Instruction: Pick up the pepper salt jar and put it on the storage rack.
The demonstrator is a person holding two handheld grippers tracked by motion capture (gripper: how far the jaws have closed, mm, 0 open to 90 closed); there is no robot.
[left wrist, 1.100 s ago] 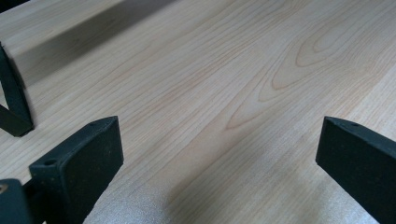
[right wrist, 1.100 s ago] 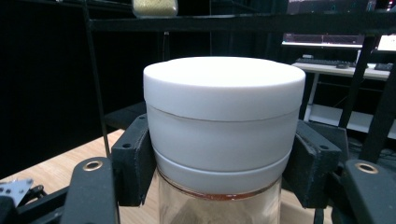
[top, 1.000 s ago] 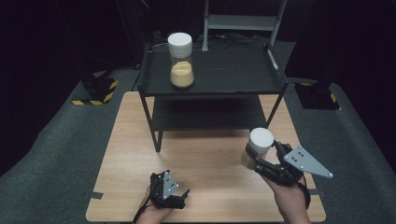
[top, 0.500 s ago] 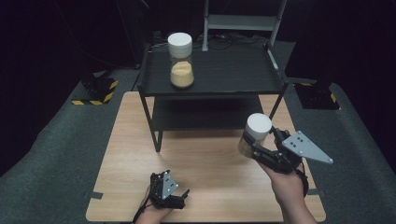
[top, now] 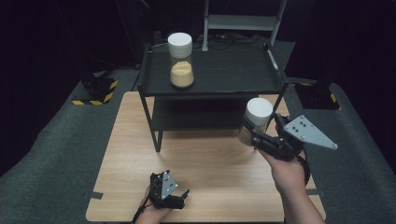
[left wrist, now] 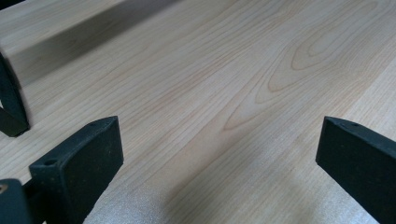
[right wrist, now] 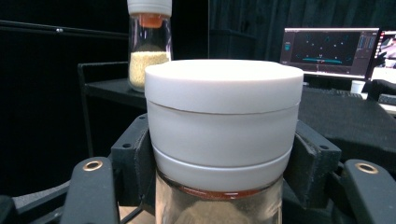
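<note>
My right gripper (top: 254,133) is shut on a clear jar with a white lid (top: 258,112), held upright in the air over the right part of the wooden table (top: 126,135), just in front of the black shelf's right leg. In the right gripper view the jar's lid (right wrist: 223,107) sits between both black jaws. A second white-lidded jar of yellow grains (top: 180,60) (right wrist: 148,44) stands on the shelf's top (top: 224,70), at its left. My left gripper (top: 180,198) rests low at the table's front edge, jaws wide apart over bare wood (left wrist: 219,107).
The black two-level shelf has thin legs (top: 150,123) on the table and a lower level (top: 196,114) in shadow. A yellow-and-black striped block (top: 95,93) lies on the floor at left. A lit monitor (right wrist: 329,51) stands far behind the shelf.
My right gripper has lifted the jar up and carried it toward the shelf. The left gripper has stayed where it was.
</note>
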